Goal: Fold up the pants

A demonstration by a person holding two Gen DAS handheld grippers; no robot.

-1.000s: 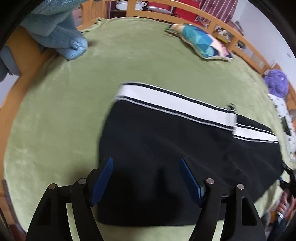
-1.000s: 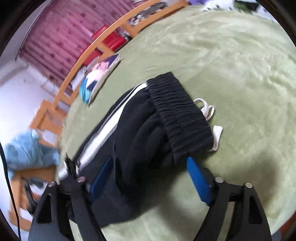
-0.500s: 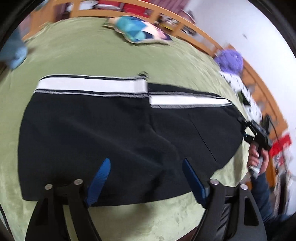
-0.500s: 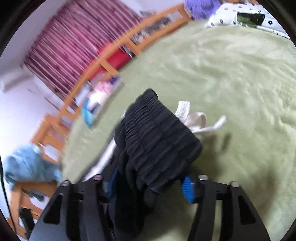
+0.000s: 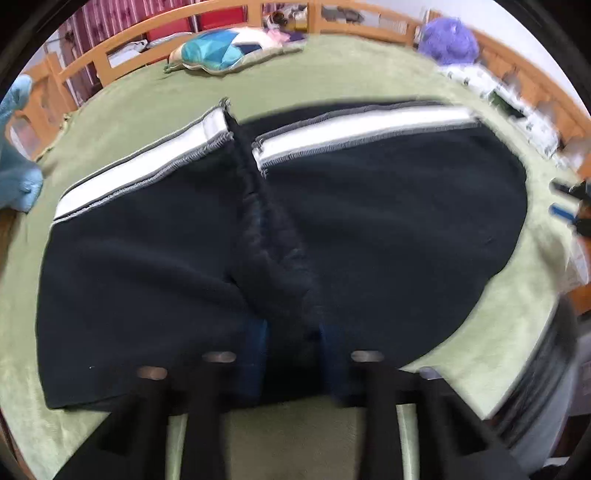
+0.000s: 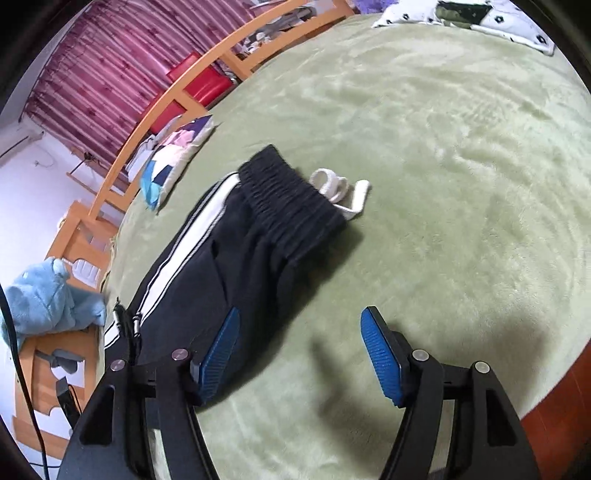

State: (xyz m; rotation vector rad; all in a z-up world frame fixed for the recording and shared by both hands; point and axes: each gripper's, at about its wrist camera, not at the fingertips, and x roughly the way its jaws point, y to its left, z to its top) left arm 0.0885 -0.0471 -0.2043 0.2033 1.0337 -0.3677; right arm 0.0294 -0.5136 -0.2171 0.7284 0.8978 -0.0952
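Note:
Black pants (image 5: 388,221) with a white side stripe lie folded on the green blanket (image 5: 332,74). My left gripper (image 5: 293,336) is shut on a bunched ridge of the black fabric at the fold near the front edge. In the right wrist view the pants (image 6: 229,251) lie to the left, with the ribbed waistband (image 6: 291,201) and white drawstring (image 6: 343,190) at the far end. My right gripper (image 6: 299,354) is open and empty above the blanket, its left pad (image 6: 218,354) beside the pants' edge.
A patterned pillow (image 5: 221,51) lies at the far side by the wooden bed rail (image 5: 166,26). A blue plush (image 6: 48,299) sits at the left corner. A purple plush (image 5: 448,40) and a spotted cloth (image 6: 480,14) lie at the far right.
My left gripper closed on the pants' fabric and bunched it up. My right gripper let go of the waistband, opened, and drew back; the waistband now lies flat on the blanket.

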